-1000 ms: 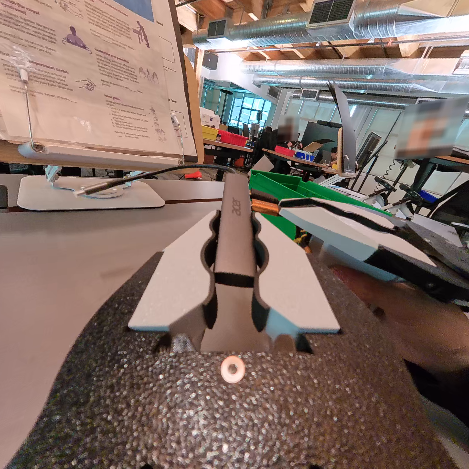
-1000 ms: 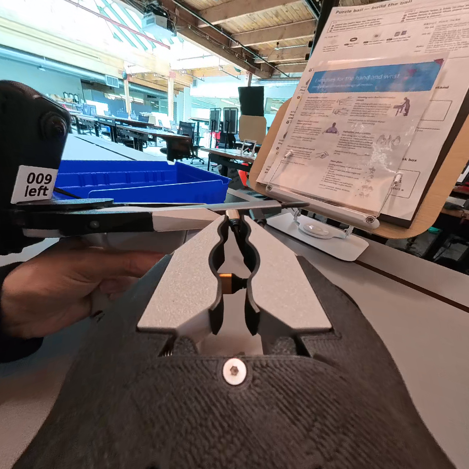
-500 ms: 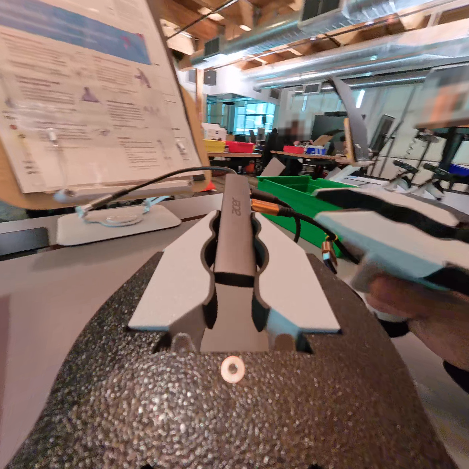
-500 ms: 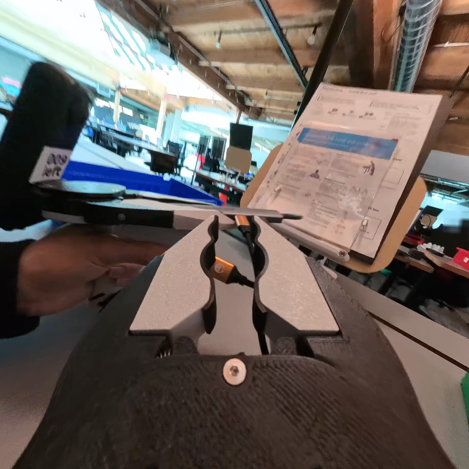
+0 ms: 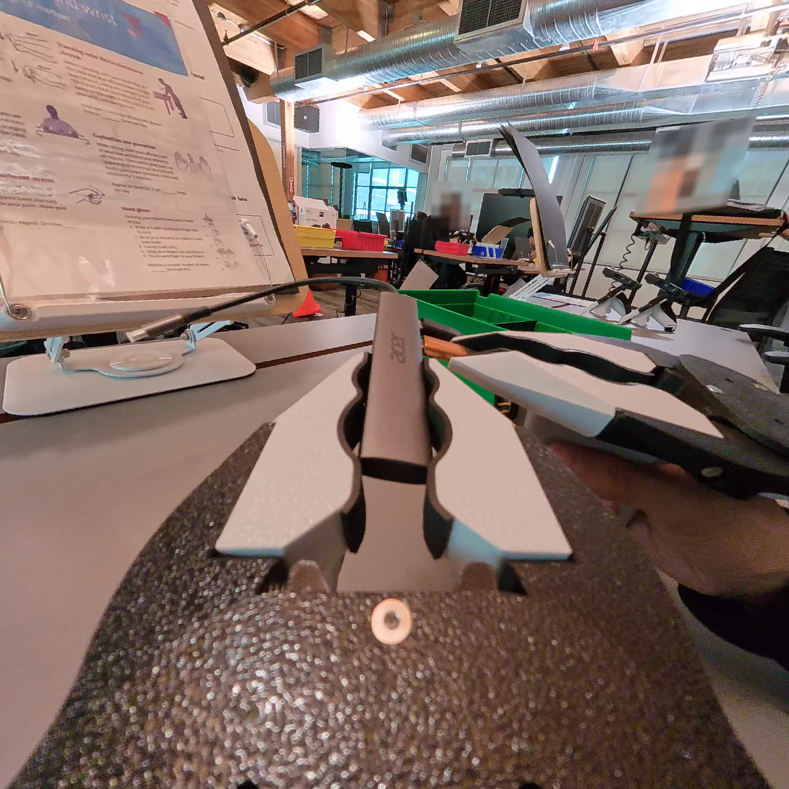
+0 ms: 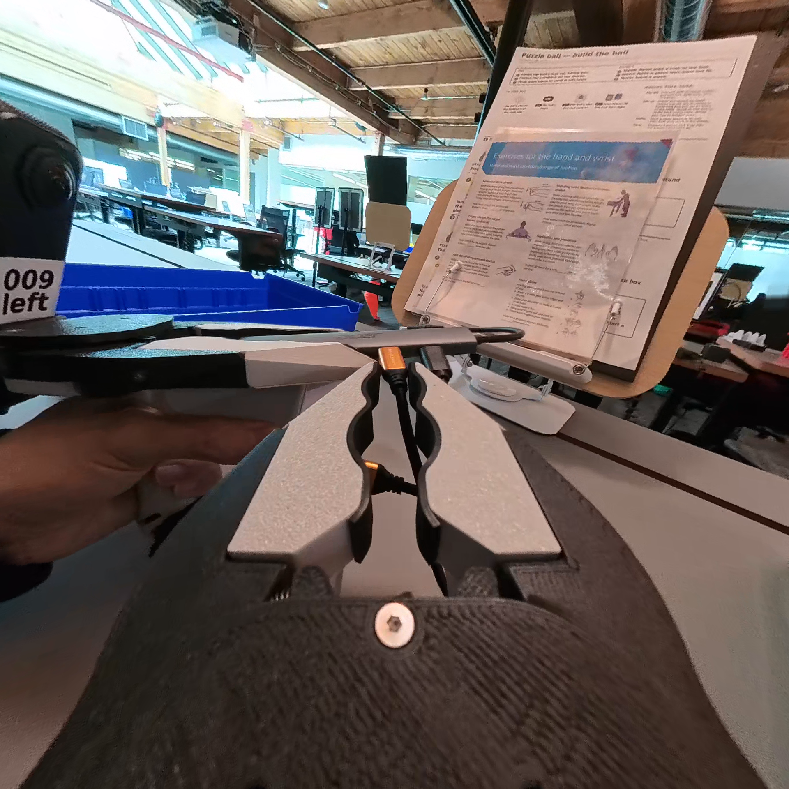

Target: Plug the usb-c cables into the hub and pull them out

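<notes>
My left gripper (image 5: 395, 363) is shut on a grey hub (image 5: 395, 405) and holds it above the table. In the right wrist view the hub (image 6: 427, 339) lies crosswise. An orange USB-C plug (image 6: 390, 357) and a black plug (image 6: 435, 360) sit in its near side. My right gripper (image 6: 396, 371) is open, its tips just short of the orange plug and wider than it. The plug's black cable (image 6: 405, 422) runs back between the fingers. The cable's other orange end (image 6: 371, 467) hangs below. In the left wrist view the right gripper (image 5: 451, 352) reaches in from the right to the orange plug (image 5: 439, 346).
A document stand with printed sheets (image 5: 128, 170) stands on a white base (image 5: 128, 371) behind the hub. The hub's own lead (image 5: 170, 326) arcs left toward it. A green bin (image 5: 512, 316) lies to the right, a blue bin (image 6: 205, 294) to the left. A hand (image 6: 85, 469) holds the left gripper. Less than 4 cm separates the two grippers' tips.
A second ago my right gripper was shut on the orange plug at the hub. It let go and drew back, then came back to the plug, open. The left still holds the hub.
</notes>
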`<state>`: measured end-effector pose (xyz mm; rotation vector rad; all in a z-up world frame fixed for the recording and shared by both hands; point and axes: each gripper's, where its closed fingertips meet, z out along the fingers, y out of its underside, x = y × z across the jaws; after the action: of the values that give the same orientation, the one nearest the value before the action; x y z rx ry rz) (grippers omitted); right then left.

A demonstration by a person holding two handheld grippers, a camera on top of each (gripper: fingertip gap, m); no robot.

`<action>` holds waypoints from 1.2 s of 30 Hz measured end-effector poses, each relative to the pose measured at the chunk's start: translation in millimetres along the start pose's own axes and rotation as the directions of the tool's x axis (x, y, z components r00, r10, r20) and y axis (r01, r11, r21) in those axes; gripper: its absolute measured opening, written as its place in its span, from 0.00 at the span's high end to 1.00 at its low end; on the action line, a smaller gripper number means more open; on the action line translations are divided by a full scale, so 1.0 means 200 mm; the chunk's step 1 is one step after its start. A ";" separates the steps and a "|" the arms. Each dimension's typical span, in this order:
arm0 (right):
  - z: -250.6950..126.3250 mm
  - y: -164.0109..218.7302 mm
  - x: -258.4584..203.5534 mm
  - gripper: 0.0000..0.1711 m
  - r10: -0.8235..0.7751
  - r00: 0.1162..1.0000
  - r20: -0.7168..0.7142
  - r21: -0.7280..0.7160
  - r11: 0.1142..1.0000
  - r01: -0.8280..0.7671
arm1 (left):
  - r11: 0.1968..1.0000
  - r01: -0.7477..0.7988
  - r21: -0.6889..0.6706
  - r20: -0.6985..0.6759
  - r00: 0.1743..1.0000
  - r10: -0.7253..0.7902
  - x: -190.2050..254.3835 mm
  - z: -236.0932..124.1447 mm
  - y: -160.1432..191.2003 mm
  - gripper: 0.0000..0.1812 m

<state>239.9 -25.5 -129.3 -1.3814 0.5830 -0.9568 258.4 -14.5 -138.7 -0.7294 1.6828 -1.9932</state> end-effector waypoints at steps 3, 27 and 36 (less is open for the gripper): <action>0.00 0.01 0.00 0.93 0.033 0.999 0.005 -0.004 0.999 -0.033 | 1.000 0.025 -0.005 -0.003 1.000 -0.025 0.00 0.00 0.01 0.88; -0.05 -0.01 0.01 0.93 0.081 0.996 0.027 -0.086 0.993 -0.078 | 0.981 -0.191 -0.038 0.080 0.978 0.193 0.03 0.00 -0.03 0.88; -0.05 -0.01 0.00 0.93 0.088 0.996 0.016 -0.095 0.992 -0.086 | 0.988 -0.151 -0.036 0.070 0.986 0.154 0.03 0.00 -0.02 0.87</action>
<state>231.9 -31.2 -129.0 -1.4364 0.6748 -0.8533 253.4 -17.5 -133.3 -0.6546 1.6778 -1.8187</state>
